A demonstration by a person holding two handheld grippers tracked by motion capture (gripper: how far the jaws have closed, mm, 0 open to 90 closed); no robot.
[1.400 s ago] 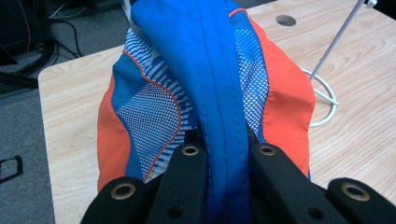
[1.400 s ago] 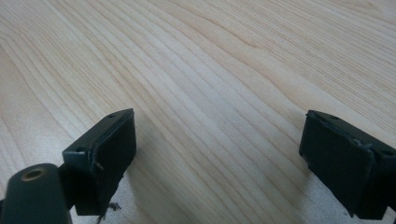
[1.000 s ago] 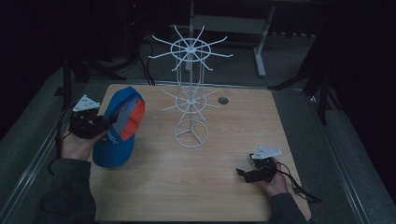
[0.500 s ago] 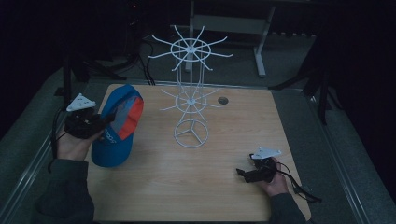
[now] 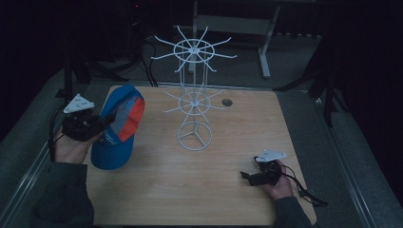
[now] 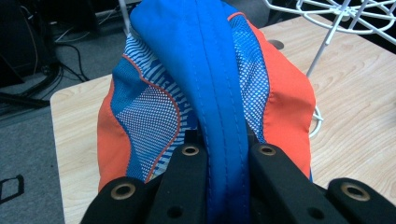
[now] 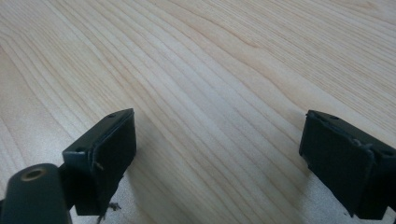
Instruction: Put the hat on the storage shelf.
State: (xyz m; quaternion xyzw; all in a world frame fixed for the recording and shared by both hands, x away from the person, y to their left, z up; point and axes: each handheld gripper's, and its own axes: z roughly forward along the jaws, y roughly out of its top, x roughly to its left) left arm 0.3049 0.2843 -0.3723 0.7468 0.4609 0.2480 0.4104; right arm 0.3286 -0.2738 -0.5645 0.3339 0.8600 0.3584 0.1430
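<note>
Premises appear to be a lab or test studio, dimly lit, not a home or shop. Evidence: a single light wooden table (image 5: pixel 228 190) stands isolated at frame centre on grey carpet (image 5: pixel 347 142). Black cables (image 5: pixel 142 52) run across the floor at upper left. Dark stand legs (image 5: pixel 328 90) occupy the right side, and a grey metal desk frame (image 5: pixel 266 42) sits at upper centre. Background is otherwise unlit.
</note>
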